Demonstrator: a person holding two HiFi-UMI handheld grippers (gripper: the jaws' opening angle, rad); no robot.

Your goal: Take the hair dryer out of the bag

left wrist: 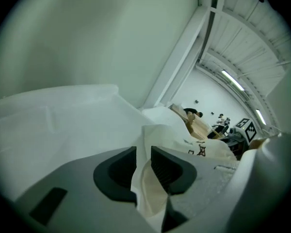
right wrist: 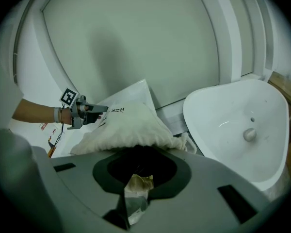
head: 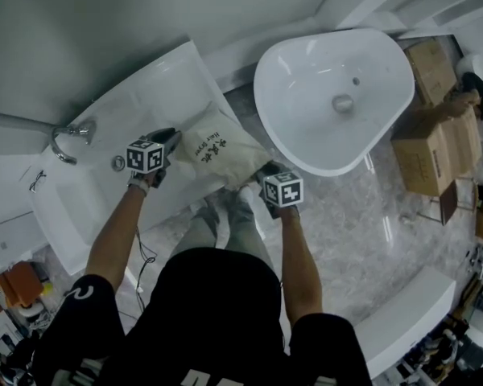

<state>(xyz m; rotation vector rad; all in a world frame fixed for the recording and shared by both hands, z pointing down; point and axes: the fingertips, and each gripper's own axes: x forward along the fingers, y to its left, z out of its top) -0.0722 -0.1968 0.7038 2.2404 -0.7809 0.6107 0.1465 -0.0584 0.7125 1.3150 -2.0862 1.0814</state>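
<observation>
Cloth drawstring bag (head: 217, 147), left of white basin (head: 330, 95). Left gripper (left wrist: 143, 161): fingers apart, bag cloth between. Right gripper (right wrist: 137, 178): fingers clamped on bag.

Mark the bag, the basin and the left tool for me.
bag (head: 217, 145): head view, printed cloth face.
basin (head: 306, 63): head view, bare inner wall.
left tool (left wrist: 143, 165): left gripper view, midway between the jaws, over cloth.

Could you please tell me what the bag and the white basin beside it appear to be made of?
The bag looks like soft woven cloth, probably cotton or canvas, matte off-white: it wrinkles, slumps and gathers at its mouth. The basin looks like glazed ceramic or moulded resin, glossy white, with smooth curves and bright highlights; I cannot tell which.
</observation>
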